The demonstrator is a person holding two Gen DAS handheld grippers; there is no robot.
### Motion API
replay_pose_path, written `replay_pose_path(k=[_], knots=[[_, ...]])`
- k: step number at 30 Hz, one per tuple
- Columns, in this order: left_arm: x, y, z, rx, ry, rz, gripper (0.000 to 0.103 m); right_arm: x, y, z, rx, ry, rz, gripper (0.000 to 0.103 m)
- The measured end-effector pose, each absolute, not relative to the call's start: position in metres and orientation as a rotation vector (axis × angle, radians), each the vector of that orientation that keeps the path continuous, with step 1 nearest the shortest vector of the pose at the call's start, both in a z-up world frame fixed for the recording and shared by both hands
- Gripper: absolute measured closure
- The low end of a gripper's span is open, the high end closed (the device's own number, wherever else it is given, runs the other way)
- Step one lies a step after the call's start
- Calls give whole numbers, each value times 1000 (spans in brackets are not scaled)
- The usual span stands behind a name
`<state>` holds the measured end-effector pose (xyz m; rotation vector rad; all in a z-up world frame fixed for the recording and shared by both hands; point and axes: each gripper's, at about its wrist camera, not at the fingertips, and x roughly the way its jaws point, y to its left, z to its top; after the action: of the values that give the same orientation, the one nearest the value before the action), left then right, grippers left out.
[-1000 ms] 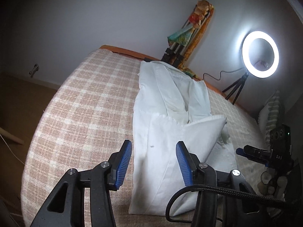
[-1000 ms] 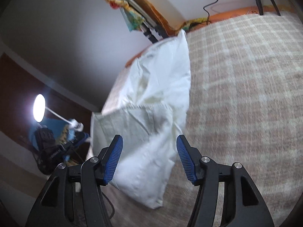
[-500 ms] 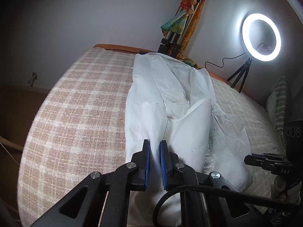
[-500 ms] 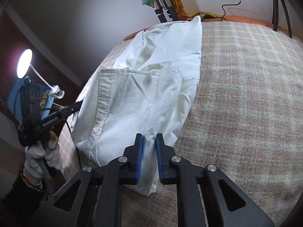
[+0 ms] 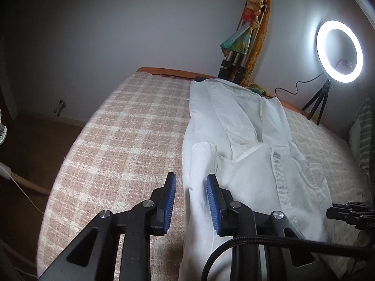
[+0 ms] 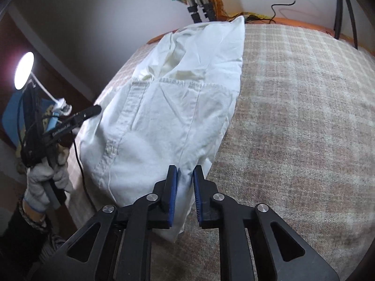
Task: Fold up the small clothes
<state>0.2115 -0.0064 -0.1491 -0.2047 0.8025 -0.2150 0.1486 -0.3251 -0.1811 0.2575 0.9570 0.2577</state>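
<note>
A white button-up shirt (image 5: 246, 164) lies lengthwise on the checked pink-and-cream bed cover (image 5: 121, 140), its near part folded over so the button placket and pocket face up; it also shows in the right wrist view (image 6: 168, 121). My left gripper (image 5: 191, 201) is open over the shirt's left near edge, with cloth lying between the blue pads but not pinched. My right gripper (image 6: 184, 199) stands slightly open at the shirt's near right corner, with a fold of cloth in the narrow gap between the pads.
A lit ring light on a small tripod (image 5: 337, 51) stands at the bed's far right. A tripod wrapped in colourful cloth (image 5: 243, 46) leans on the wall behind the shirt. A striped cushion (image 5: 363, 135) is at the right edge. The bed cover (image 6: 304, 117) stretches right of the shirt.
Both grippers closed on the shirt's near edge, laid it over, and have now opened: the left wide, the right only a little. The folded part lies flatter.
</note>
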Motion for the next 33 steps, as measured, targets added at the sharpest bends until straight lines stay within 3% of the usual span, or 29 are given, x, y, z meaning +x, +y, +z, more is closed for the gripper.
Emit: replay_pose_path(k=[3, 11, 19, 26, 27, 30, 33], knots=[[212, -7, -146, -215, 795, -240, 63, 147, -333, -173, 296, 915, 259, 69], [235, -14, -172, -83, 862, -69, 59, 162, -316, -165, 203, 882, 177, 69], [209, 5, -117, -156, 756, -80, 59, 142, -321, -147, 208, 843, 99, 68], [204, 4, -72, -212, 693, -202, 49, 112, -342, -108, 254, 762, 60, 68], [209, 3, -69, -199, 688, -210, 47, 114, -343, -97, 259, 765, 74, 65], [230, 6, -63, -205, 702, -238, 46, 120, -342, -70, 192, 739, 133, 37], [258, 0, -66, -180, 728, -265, 46, 137, -345, -64, 136, 720, 117, 35]])
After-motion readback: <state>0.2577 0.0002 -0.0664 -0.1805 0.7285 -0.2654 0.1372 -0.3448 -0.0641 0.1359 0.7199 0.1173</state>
